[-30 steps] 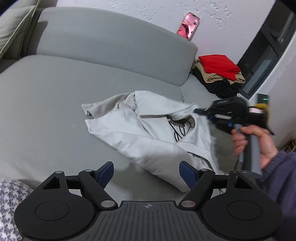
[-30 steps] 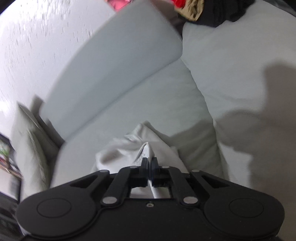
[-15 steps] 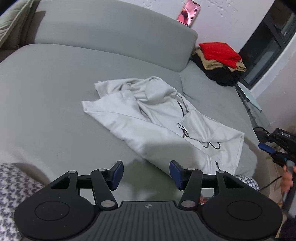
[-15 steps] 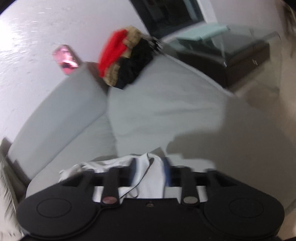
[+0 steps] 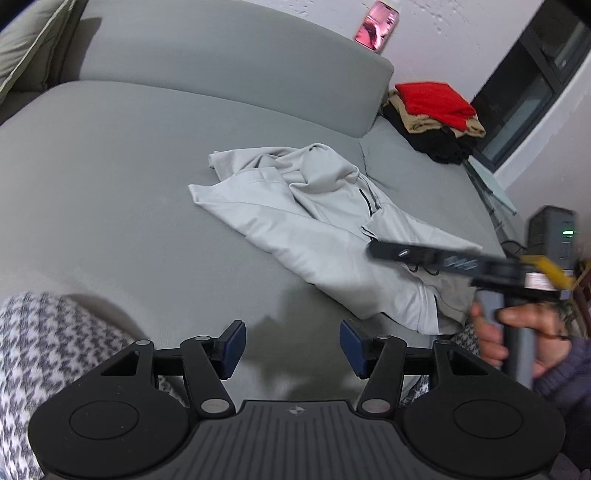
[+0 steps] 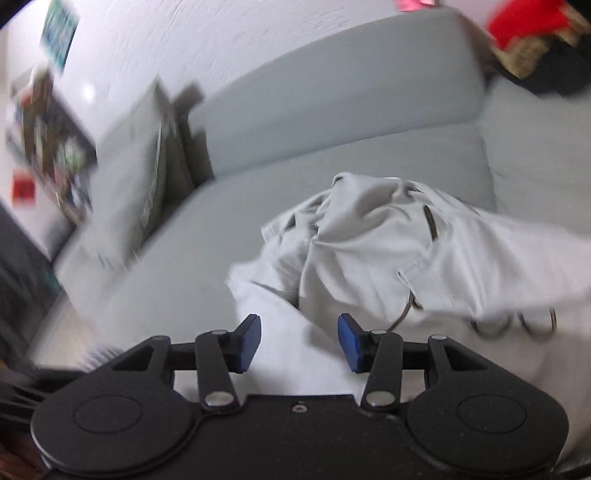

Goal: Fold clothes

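A light grey garment point(image 5: 314, 221) with dark drawstrings lies crumpled on the grey sofa seat point(image 5: 110, 166). My left gripper point(image 5: 291, 345) hovers open over bare seat in front of the garment, with nothing between its blue pads. In the left wrist view a hand holds my right gripper point(image 5: 376, 250) over the garment's right end. In the blurred right wrist view my right gripper point(image 6: 299, 336) is opening just above the garment point(image 6: 388, 251). Cloth shows behind the gap, but the pads do not press on it.
A folded stack of red, tan and black clothes point(image 5: 436, 110) sits at the sofa's far right. A pink phone point(image 5: 376, 26) leans on the backrest. A houndstooth cloth point(image 5: 44, 350) lies at lower left, a cushion point(image 5: 26, 48) at upper left, a glass table point(image 5: 491, 184) right.
My right gripper, shut on a fold of the garment a second ago, has let go and swung over. The garment has dropped and spread out. My left gripper's jaws have narrowed.
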Demonstrator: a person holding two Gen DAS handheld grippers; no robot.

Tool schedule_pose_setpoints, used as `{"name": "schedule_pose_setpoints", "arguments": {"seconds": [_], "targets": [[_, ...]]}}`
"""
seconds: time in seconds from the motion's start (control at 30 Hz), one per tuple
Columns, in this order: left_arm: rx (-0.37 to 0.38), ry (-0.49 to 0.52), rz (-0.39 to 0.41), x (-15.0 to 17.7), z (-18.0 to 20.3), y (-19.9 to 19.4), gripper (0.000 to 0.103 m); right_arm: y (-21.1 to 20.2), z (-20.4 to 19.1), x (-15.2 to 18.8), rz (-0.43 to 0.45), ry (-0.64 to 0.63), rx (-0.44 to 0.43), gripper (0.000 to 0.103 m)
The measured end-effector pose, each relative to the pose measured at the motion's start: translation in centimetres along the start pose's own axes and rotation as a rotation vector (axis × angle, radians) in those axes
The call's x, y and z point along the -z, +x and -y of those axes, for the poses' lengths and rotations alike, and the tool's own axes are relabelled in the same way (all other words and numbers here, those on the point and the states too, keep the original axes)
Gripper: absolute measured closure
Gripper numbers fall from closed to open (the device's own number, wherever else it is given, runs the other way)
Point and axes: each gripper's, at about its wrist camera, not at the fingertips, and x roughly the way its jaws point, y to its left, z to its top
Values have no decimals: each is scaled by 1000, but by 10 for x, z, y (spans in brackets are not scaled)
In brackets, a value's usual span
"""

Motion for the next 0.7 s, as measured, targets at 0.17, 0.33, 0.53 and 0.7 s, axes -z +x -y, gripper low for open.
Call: {"name": "schedule_pose_setpoints", "arguments": {"seconds": [0.17, 0.33, 0.53, 0.7], "targets": [[12, -30, 33, 1, -11, -8, 49, 18, -13, -1, -101, -130, -19, 77], [46, -124, 39, 3, -28, -5, 48, -18, -61, 17, -48, -321, -18, 98], [19, -168, 34, 5, -35, -6, 48, 9, -138, 72, -145, -610, -24, 96], [31, -211, 13, 8, -44, 0, 48, -14, -120, 61, -142, -409, -117, 79]]}}
